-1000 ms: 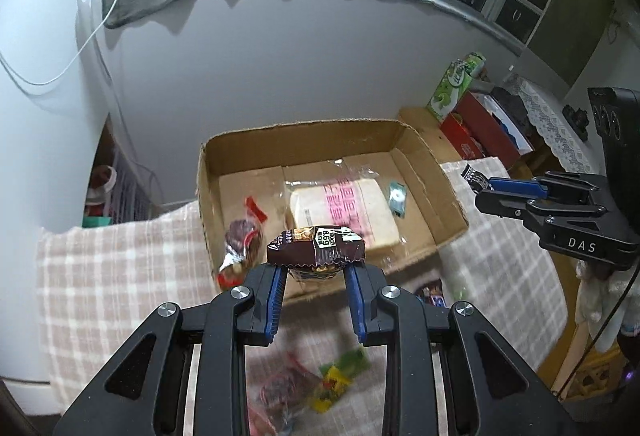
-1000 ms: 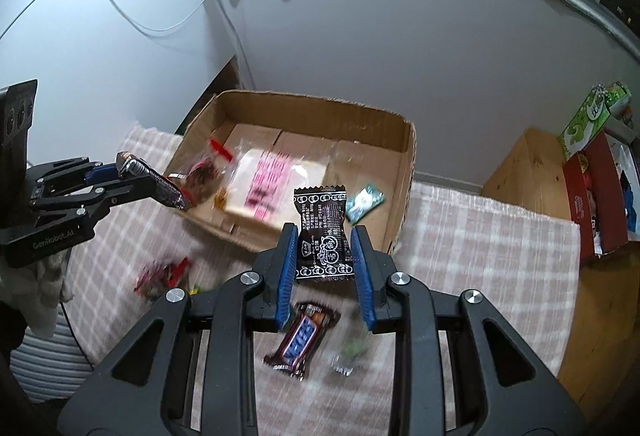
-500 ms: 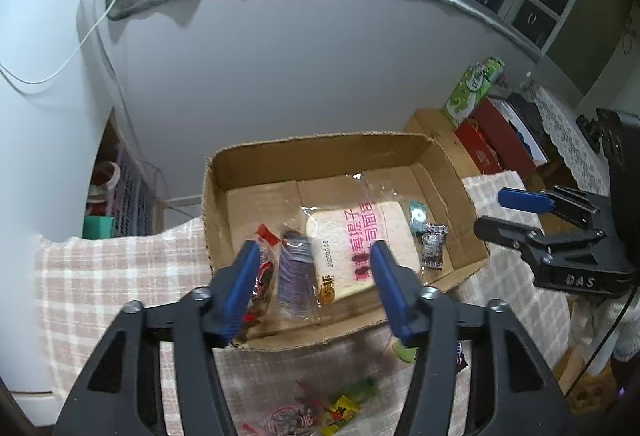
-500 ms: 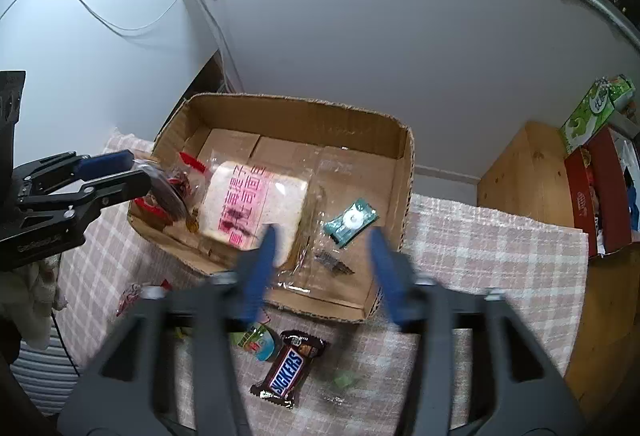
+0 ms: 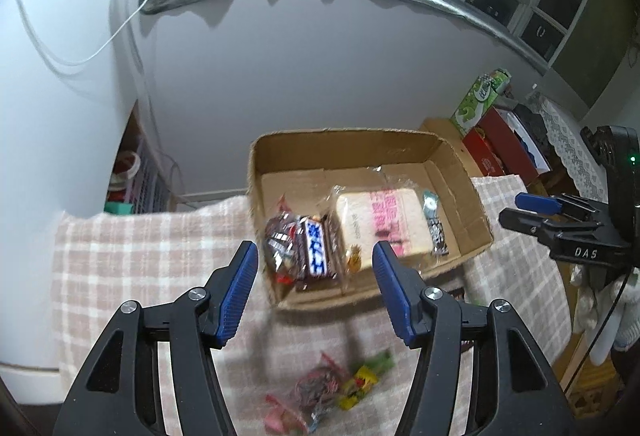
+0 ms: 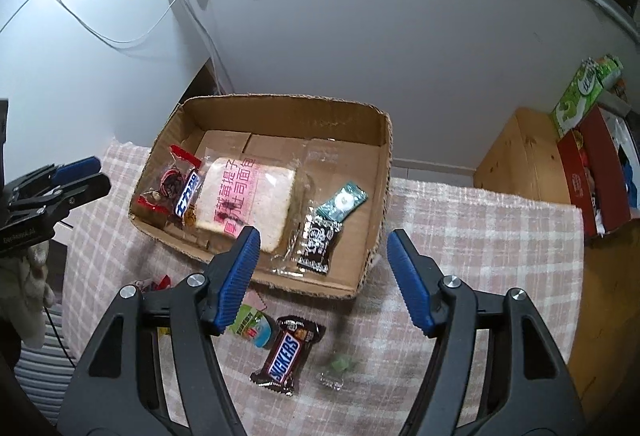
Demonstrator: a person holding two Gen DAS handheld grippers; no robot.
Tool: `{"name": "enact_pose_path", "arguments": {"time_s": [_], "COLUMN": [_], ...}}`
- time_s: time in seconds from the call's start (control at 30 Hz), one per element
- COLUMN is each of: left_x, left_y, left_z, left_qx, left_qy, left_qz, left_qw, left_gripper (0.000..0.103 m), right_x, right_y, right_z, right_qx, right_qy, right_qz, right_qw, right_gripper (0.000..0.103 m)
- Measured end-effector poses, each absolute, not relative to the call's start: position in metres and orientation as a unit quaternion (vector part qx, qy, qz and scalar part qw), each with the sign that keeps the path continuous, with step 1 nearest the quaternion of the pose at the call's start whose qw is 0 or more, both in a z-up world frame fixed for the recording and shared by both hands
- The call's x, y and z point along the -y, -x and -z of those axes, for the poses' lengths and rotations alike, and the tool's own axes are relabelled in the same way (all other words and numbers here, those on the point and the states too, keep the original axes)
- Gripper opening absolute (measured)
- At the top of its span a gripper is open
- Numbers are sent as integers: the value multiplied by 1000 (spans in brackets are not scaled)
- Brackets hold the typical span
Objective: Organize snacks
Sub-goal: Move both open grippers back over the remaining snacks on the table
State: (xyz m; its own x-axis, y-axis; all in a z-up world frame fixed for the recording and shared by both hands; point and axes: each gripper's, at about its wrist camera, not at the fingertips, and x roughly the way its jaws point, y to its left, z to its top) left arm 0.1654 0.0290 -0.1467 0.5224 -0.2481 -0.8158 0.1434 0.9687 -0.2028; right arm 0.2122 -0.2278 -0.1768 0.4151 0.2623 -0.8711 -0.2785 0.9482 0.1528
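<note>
box (image 6: 384,140): brown | cloth (image 6: 480,228): pink-white plaid | fingers (image 6: 240,276): blue | Snickers (image 6: 286,354): brown

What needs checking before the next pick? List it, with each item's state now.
1. Left claw open, nothing between its jaws: ok.
2. Right claw open, nothing between its jaws: ok.
3. Black sachet lying inside the cardboard box: ok.
4. Snickers bar on the checked cloth, outside the box, unobstructed: ok.
5. All snacks boxed: not ok; the green packet and the candies lie on the cloth.
6. Box floor has free space at the back: ok.
</note>
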Motion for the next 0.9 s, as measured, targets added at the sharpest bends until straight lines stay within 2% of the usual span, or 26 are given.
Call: {"name": "enact_pose_path", "arguments": {"time_s": [0.53,0.9], "left_x": [-64,-36], "left_y": [-92,-82], "left_z": [188,209], "left_qx": [-521,-541], "left_qy": [105,59], "left_qz": [82,110], "left_qw": [843,832], "left_gripper": [59,59], "right_x": [264,281], "right_y": [-161,-139], "right_z": [213,249], "right_qx": [-563,-598], "right_qy": [-19,-48], "right_qz": [-140,-116], "right_qw": [814,792], "right_gripper": [69,69]}}
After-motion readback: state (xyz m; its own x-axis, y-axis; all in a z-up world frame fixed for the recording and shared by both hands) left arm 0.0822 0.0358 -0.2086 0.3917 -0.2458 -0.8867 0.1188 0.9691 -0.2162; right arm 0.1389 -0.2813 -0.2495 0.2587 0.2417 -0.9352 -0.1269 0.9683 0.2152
